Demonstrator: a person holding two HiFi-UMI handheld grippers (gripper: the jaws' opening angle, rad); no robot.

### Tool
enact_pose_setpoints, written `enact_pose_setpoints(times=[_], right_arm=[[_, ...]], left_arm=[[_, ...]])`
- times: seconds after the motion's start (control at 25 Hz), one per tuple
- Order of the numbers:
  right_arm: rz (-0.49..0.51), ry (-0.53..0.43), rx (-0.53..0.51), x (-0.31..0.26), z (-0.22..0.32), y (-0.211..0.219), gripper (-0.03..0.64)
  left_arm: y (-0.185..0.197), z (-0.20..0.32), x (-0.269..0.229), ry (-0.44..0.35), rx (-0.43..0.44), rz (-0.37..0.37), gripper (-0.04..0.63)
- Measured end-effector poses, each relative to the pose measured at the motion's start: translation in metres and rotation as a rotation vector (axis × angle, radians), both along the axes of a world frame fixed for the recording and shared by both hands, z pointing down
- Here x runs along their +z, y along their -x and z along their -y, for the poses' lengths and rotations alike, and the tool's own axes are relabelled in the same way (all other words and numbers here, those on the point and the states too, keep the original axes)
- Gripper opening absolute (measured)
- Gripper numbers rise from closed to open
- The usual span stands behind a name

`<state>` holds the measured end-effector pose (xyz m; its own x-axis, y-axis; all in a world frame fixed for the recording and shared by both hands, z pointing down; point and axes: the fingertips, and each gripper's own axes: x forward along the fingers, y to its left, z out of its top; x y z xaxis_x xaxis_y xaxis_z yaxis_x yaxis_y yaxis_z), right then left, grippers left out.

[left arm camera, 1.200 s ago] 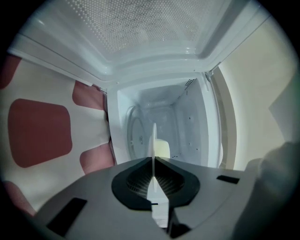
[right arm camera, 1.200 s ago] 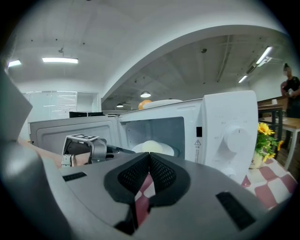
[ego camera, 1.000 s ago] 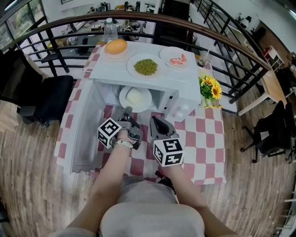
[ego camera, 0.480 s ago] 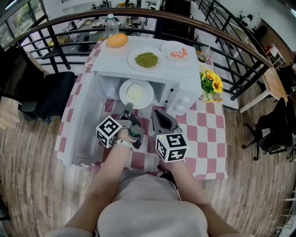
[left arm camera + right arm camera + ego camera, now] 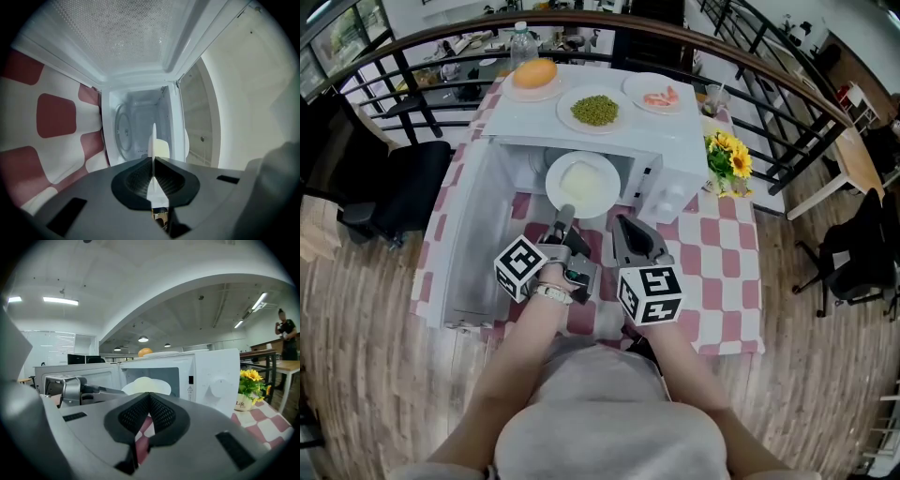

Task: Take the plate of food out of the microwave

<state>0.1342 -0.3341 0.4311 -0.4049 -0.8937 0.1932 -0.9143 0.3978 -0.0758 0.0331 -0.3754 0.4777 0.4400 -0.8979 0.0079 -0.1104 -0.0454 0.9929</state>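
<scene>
Head view: microwave (image 5: 675, 159) sits on the checkered worktop (image 5: 722, 272), door (image 5: 473, 244) wide open. Plate of food (image 5: 583, 183), w/ a white mound on it, is at the cavity mouth and looks most of the way out. Left claw (image 5: 563, 217) pinches its near rim. Right claw (image 5: 623, 225) hangs just beside, carrying nothing. On top of the microwave: bun plate (image 5: 534, 75), peas plate (image 5: 595, 110), plate w/ pink food (image 5: 659, 94).

Left gripper view: jaws clamped tight on the plate rim, seen edge-on. Cavity behind holds only the turntable (image 5: 123, 133).

Right gripper view: jaws together, nothing between.

Left to do, prob.: pull plate fully clear, set it down.
</scene>
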Motion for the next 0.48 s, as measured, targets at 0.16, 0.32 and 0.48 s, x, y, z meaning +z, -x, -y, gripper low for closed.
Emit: enact_pose_setpoints(times=[0.16, 0.32, 0.48], right_arm=[[-0.002, -0.021, 0.014, -0.003, -0.003, -0.001, 0.025], [-0.011, -0.024, 0.009, -0.001, -0.008, 0.003, 0.025], [-0.023, -0.041, -0.015, -0.001, -0.013, 0.010, 0.024]], left_arm=[[0.004, -0.006, -0.007, -0.005, -0.007, -0.012, 0.017], [0.008, -0.014, -0.012, -0.014, -0.010, -0.026, 0.017], [0.010, -0.021, -0.014, -0.020, -0.014, -0.033, 0.017]])
